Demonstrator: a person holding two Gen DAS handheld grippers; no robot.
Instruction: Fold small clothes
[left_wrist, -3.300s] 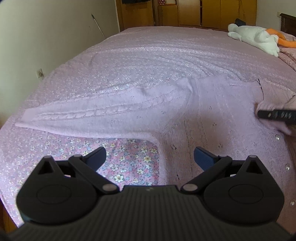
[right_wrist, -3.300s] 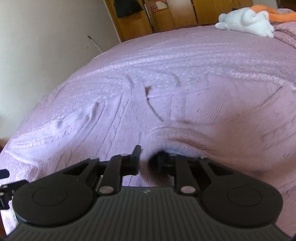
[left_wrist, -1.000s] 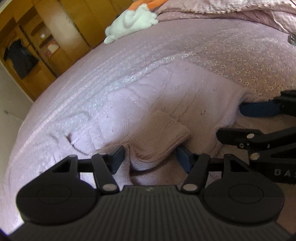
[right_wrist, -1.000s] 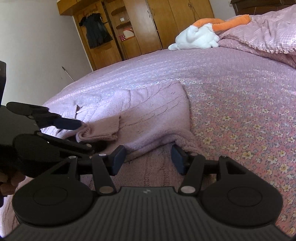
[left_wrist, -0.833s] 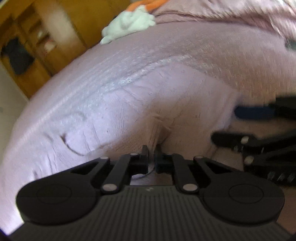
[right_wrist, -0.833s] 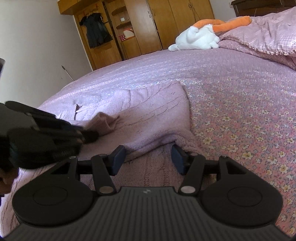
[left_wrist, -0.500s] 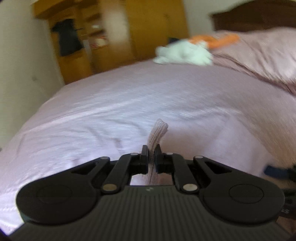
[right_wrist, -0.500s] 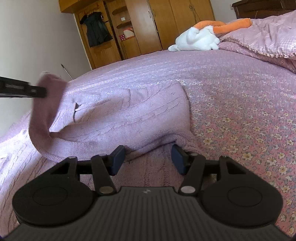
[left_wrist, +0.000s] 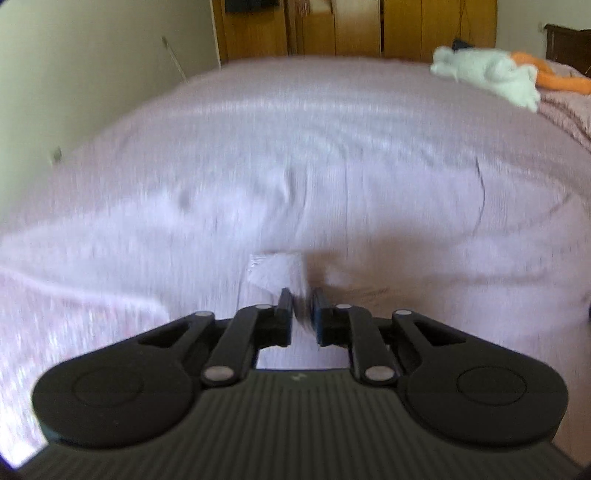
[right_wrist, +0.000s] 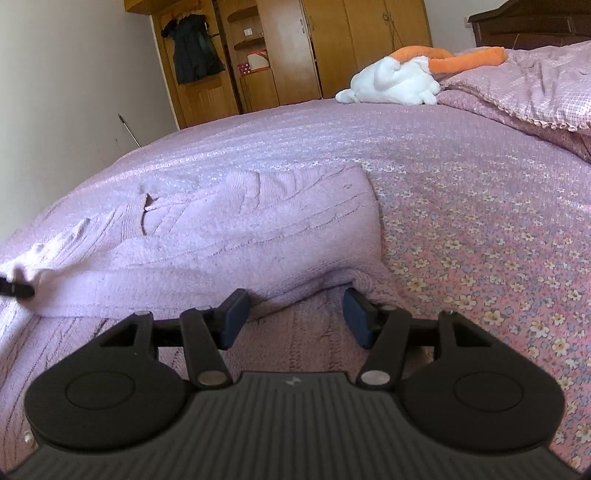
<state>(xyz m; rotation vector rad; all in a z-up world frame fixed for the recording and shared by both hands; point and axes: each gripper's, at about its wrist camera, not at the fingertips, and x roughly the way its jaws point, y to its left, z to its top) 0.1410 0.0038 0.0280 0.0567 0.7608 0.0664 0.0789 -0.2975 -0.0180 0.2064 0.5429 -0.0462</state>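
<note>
L gripper (left_wrist: 302, 301) is sitting low over the pink knitted cardigan (right_wrist: 258, 236), fingers nearly together w/ only a narrow gap, pinching the cardigan's sleeve cuff (left_wrist: 273, 271) between them. L wrist view is motion-blurred, so knit detail is hard to read. In the R wrist view that same gripper is showing only as a dark tip at the far left edge, w/ the pale cuff bunched at it.

Cardigan is lying on the bed, on the pink floral bedspread (right_wrist: 498, 229). Its body is partly folded: one layer is lying over another, fold edge running toward the R gripper, neckline opening toward the left. Sleeve is stretching from the body out to the L gripper.

R gripper (right_wrist: 293, 315) is resting at the near edge of the cardigan, fingers spread wide apart, gripping nothing; folded knit is lying between and just ahead of the blue pads (right_wrist: 236, 314).

Further right and back: white plush toy (right_wrist: 391, 83) w/ orange parts is lying near the pillow end, beside a pink quilt (right_wrist: 535, 85). Wooden wardrobe (right_wrist: 332, 44) is standing behind the bed.
</note>
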